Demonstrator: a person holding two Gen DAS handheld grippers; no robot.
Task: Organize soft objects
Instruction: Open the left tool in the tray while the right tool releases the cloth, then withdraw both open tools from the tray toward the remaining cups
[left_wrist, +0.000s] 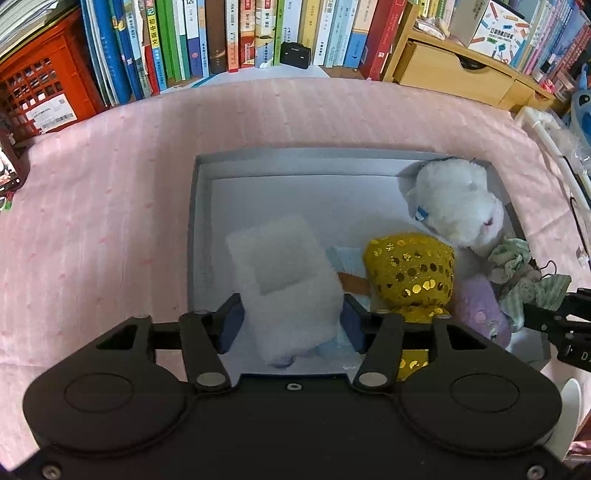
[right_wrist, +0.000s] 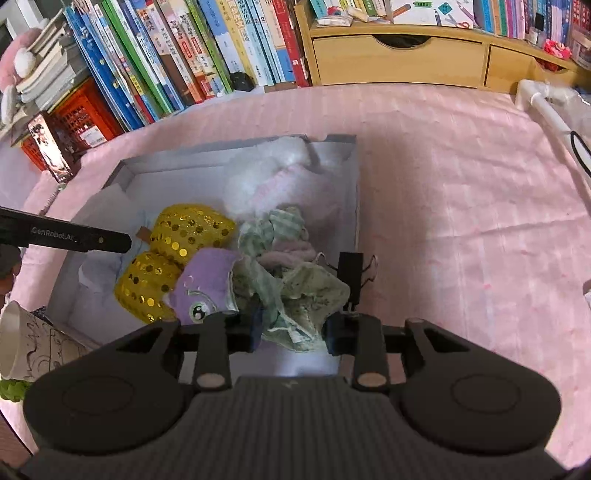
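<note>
A grey box (left_wrist: 295, 153) lies on a pink cloth. In it are a white plush toy (left_wrist: 454, 199), a gold sequinned toy (left_wrist: 410, 269), a purple plush (left_wrist: 480, 310) and a green checked cloth (left_wrist: 517, 277). My left gripper (left_wrist: 291, 325) hangs over the box's near left part. A blurred white foam block (left_wrist: 284, 280) sits between its pads, which stand just clear of it. My right gripper (right_wrist: 293, 328) is over the box's near right corner, jaws parted around the green cloth (right_wrist: 295, 291) without pinching it. The purple plush (right_wrist: 207, 280) and gold toy (right_wrist: 184, 229) lie to its left.
A row of books (left_wrist: 221, 37) and a red crate (left_wrist: 40, 88) line the far edge, with a wooden drawer unit (right_wrist: 399, 59) at the far right. A paper cup (right_wrist: 22, 343) stands near the box's left corner. A white pipe (right_wrist: 546, 110) runs along the right.
</note>
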